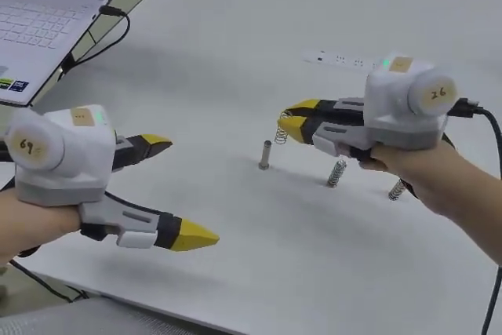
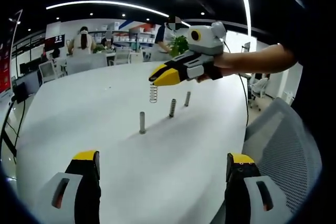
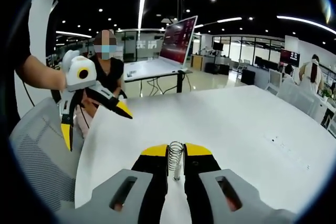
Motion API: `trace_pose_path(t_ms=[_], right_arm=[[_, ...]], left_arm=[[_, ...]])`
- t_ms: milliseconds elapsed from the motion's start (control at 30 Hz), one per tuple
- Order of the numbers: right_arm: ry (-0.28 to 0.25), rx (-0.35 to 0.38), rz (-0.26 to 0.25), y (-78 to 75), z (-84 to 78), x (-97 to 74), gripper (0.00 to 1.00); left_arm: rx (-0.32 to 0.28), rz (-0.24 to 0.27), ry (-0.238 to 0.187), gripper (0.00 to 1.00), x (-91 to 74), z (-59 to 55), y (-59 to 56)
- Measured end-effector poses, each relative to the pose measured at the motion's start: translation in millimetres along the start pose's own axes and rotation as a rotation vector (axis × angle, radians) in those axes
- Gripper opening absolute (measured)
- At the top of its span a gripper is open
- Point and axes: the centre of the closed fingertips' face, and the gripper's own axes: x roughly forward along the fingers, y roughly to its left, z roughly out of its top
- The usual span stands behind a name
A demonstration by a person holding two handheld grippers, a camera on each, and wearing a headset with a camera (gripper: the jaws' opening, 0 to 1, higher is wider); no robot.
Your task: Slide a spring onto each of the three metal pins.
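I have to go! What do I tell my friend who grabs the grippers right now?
Right gripper: shut on the last spring, held in the air close to the bare pin, not on it yet.
Left gripper: open, holding nothing, off to the side.
Done: the middle pin and the end pin each wear a spring.
Left to do: lower the last spring onto the bare pin, then let go.

My right hand (image 1: pixel 427 174) hid the top of the rightmost spring-covered metal pin (image 1: pixel 398 189); the white laptop (image 1: pixel 39 21) ran off the picture's corner.
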Motion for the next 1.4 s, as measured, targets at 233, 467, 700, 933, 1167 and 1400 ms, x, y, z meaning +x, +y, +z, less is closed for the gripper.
trace_pose_path(t_ms=[233, 467, 700, 933, 1167, 1400], right_arm=[[0.002, 0.02, 0.003, 2.0, -1.2, 9.7, 0.08], [0.015, 0.041, -0.01, -5.5, -7.2, 14.6, 0.08], [0.023, 0.052, -0.015, -7.1, -10.4, 18.8, 0.08], [0.031, 0.063, -0.011, -6.9, -13.8, 22.9, 0.08], [0.04, 0.058, -0.012, -7.4, -16.4, 26.1, 0.08], [0.05, 0.049, -0.008, -7.0, -19.3, 28.3, 0.08]], left_arm=[[-0.004, 0.01, -0.001, 0.98, -2.1, -0.6, 1.6], [-0.006, 0.012, -0.003, 0.98, -2.3, -0.4, 1.7], [-0.011, 0.013, 0.001, 0.98, -2.6, -2.7, 2.2], [-0.017, 0.017, 0.004, 0.98, -4.2, -5.3, 3.7], [-0.019, 0.018, 0.004, 0.98, -4.6, -5.7, 4.2], [-0.019, 0.019, 0.003, 0.98, -4.3, -5.2, 4.4]])
